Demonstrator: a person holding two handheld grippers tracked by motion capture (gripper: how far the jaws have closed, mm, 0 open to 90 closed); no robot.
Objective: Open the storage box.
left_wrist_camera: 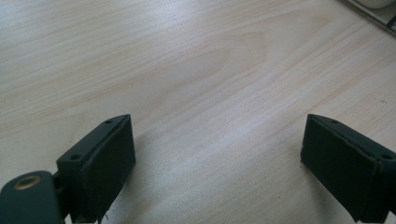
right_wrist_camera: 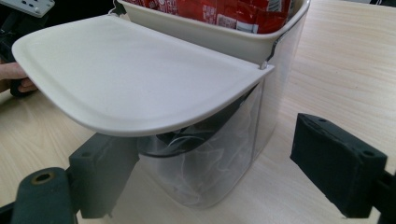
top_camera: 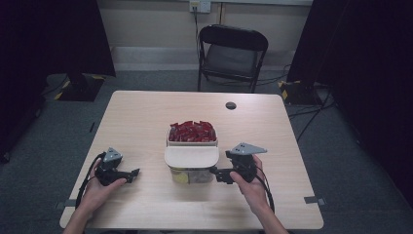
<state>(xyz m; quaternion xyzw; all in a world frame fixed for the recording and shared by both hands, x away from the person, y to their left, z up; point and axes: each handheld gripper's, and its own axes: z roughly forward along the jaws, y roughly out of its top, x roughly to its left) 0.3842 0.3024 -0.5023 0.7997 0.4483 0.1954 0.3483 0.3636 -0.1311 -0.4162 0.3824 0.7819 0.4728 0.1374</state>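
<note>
Container (top_camera: 192, 171), clear-walled w/ white rim, stood mid-table (top_camera: 146, 112), packed w/ red packets (top_camera: 192, 131); its white lid (top_camera: 191, 156) hung open toward the person. Left gripper (top_camera: 132, 172) sat on table left of container, apart from it, jaws wide over bare wood. Right gripper (top_camera: 214, 171) was just beside container's right wall, jaws apart, gripping nothing.
</note>
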